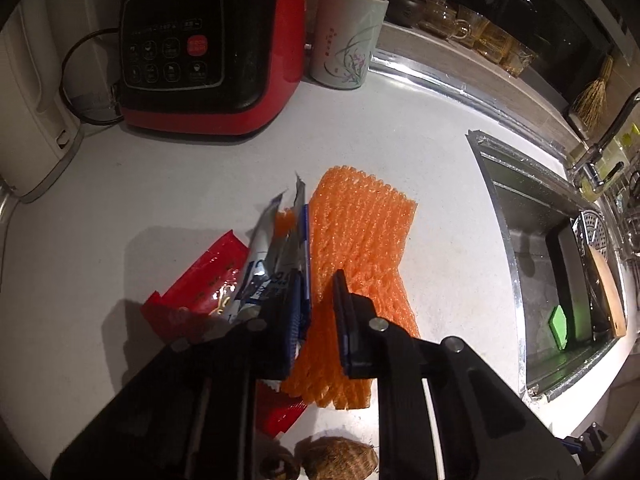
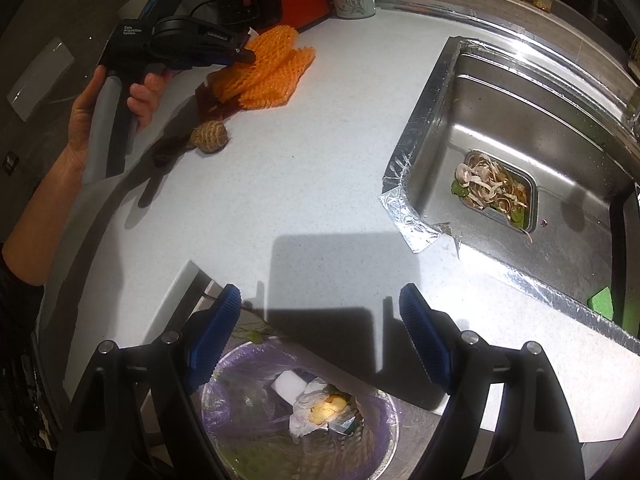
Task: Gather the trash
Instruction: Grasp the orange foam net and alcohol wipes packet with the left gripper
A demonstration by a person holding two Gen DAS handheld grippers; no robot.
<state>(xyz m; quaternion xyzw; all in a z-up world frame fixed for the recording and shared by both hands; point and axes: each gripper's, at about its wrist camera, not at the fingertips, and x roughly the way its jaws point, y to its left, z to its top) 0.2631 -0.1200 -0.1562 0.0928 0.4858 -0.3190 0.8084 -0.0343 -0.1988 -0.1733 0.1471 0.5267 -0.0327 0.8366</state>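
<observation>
My left gripper (image 1: 318,292) is low over a pile of trash on the white counter (image 1: 160,200). Its narrow gap spans the orange foam net (image 1: 360,232); the jaws do not look closed on it. A blue-white wrapper (image 1: 264,256) stands against the outside of the left finger, and a red wrapper (image 1: 204,284) lies to its left. The net also shows in the right wrist view (image 2: 268,68), under the left gripper (image 2: 242,52). My right gripper (image 2: 320,344) is open and empty above a purple-lined trash bin (image 2: 300,412) holding paper and scraps.
A red cooker (image 1: 212,48) and a painted cup (image 1: 348,36) stand at the back. A brown woven ball (image 2: 209,136) lies near the wrappers. The steel sink (image 2: 520,152) on the right holds a strainer of food scraps (image 2: 496,192). Glasses (image 1: 480,32) line the ledge.
</observation>
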